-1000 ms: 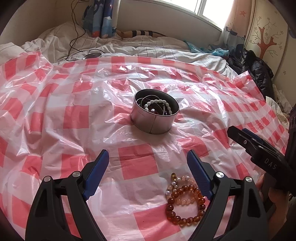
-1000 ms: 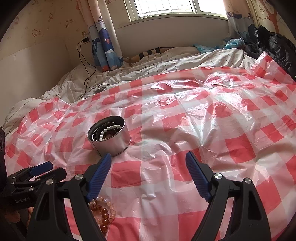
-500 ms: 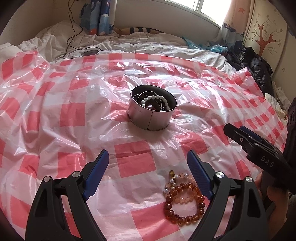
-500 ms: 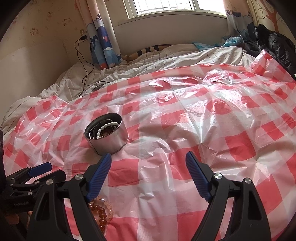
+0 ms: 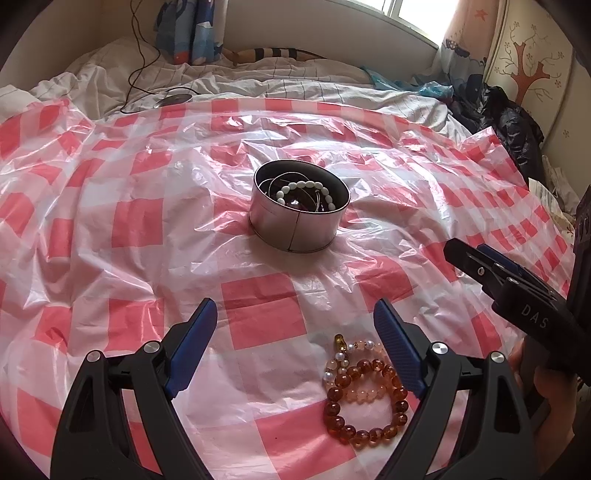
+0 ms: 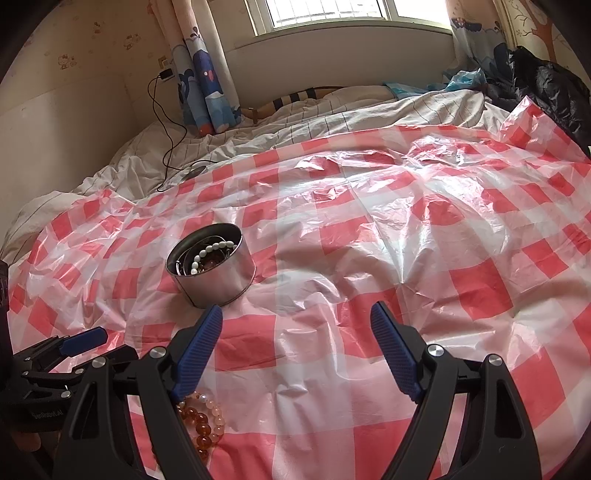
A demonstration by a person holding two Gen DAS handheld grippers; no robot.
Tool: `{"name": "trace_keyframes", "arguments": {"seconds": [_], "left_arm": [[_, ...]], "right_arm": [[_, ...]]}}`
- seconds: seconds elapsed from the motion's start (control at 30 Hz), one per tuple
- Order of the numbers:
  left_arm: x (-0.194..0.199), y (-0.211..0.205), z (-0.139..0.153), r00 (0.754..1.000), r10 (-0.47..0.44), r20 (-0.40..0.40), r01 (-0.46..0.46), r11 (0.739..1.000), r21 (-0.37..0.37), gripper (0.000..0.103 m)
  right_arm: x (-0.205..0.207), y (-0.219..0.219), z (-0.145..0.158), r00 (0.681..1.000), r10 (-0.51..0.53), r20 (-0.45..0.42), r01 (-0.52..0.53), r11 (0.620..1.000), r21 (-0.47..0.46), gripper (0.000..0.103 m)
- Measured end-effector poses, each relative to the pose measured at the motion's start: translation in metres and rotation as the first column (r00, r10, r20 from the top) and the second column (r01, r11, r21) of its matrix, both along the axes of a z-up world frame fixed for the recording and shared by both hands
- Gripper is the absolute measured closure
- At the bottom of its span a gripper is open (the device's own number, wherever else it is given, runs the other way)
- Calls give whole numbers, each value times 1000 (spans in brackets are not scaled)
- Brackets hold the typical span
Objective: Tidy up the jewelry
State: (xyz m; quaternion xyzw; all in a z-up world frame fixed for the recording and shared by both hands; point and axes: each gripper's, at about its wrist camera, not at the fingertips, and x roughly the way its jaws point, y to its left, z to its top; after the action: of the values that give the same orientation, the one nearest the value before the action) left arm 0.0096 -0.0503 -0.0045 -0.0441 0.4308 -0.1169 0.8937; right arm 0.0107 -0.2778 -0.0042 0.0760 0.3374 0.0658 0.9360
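My left gripper (image 5: 291, 321) hangs with its blue-padded jaws spread wide and nothing between them, tilted down toward the red-and-white checked plastic sheet (image 5: 122, 221) spread over the bed. Just under its right-hand finger (image 5: 397, 347) lie the loose pieces: an amber bead bracelet (image 5: 365, 402) resting flat on the sheet, with a paler pink-and-pearl bead bracelet (image 5: 351, 354) overlapping its upper edge; the pads touch neither. My right gripper (image 6: 297, 325) is likewise spread open and empty, held above the sheet just beside the left one, whose black frame shows at the lower left of the right wrist view; there the same amber beads peek out beneath my right gripper's left-hand finger (image 6: 197, 350). Farther out, well apart from both claws, a round metal tin (image 5: 295, 225) stands upright on the sheet, holding a white bead bracelet (image 5: 306, 188) among darker beads and thin wire bangles. Beyond the sheet are rumpled white bedding (image 6: 332, 118), a black cable (image 6: 166, 122) trailing down from the wall, a cartoon-print curtain (image 6: 207, 85) and a window (image 6: 332, 14).
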Motion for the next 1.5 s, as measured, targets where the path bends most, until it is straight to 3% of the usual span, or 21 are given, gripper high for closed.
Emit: {"name": "trace_keyframes", "arguments": {"seconds": [1.5], "left_arm": [[2,-7,-8,999,-17,-32,18,1000,19,20]], "right_arm": [[1,3,-4,1000,0,-17,0,1000,5,24]]}}
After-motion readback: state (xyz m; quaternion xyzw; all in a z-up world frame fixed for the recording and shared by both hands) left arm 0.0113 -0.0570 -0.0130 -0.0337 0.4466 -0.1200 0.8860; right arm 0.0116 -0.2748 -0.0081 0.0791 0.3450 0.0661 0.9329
